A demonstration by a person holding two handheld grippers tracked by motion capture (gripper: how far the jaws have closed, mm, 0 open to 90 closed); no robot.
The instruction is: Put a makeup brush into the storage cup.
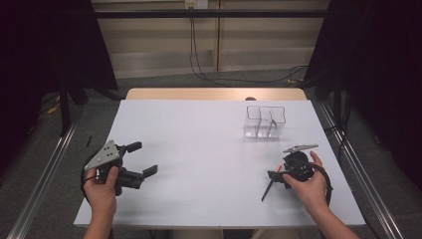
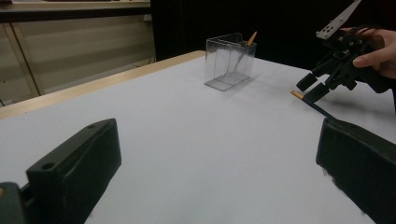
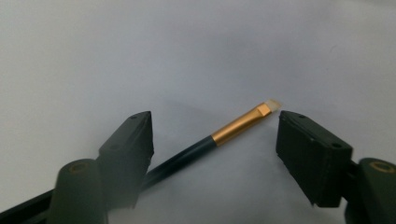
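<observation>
The paintbrush [image 3: 219, 140] lies flat on the white table [image 1: 199, 149], at its near right part, black handle running toward us and the gold ferrule and pale flat tip pointing away. We judge it light, thin and stiff, with a smooth lacquered handle that could roll or slip; the bristle end is the soft, delicate part. The best hold looks to be across the handle just behind the ferrule, where pads meet round, hard stock.

Our right gripper [image 3: 215, 135] straddles the brush, jaws partly open, one on each side of the shaft. The pads do not press on it, so nothing is held yet. In the high view the same gripper [image 1: 279, 175] sits low over the brush [image 1: 268, 188].

Our left gripper [image 1: 142, 159] rests on the table's left side, jaws wide apart and empty.

Farther back stands a clear divided holder [image 1: 263, 122], one brush [image 2: 251, 38] already upright inside.
</observation>
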